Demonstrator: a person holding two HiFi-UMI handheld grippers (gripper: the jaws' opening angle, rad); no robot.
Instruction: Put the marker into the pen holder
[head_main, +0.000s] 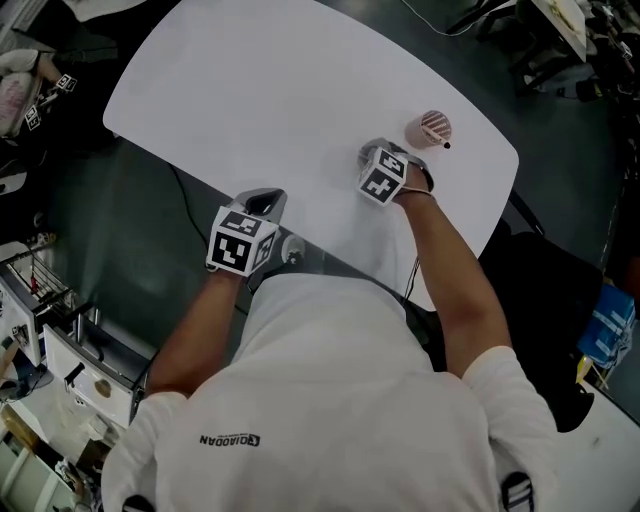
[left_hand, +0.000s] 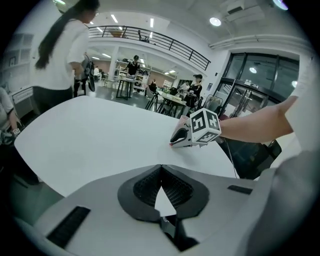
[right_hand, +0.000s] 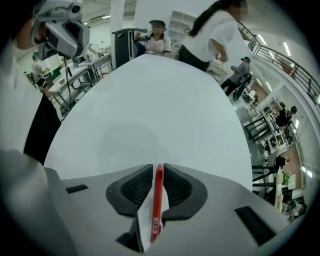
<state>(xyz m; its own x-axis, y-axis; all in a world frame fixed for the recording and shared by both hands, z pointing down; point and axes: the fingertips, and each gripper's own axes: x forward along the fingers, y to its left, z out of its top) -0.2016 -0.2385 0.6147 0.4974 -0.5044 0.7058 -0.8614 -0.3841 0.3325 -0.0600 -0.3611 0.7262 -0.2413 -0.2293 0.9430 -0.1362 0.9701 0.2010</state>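
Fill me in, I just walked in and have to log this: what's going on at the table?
A person works a gripper in each hand at a white table. The right gripper has the red marker pinched between its jaws, low over the table beside the pink pen holder, so the marker is not in the holder yet. The left gripper sits by the table's near edge, jaws together and empty.

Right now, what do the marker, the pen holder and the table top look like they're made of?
The marker is likely plastic: a glossy red barrel with a printed label. The pen holder is a pinkish cup with fine stripes or ribs, plastic or card, too small to tell. The table top is smooth, white and fairly matte, probably laminate.
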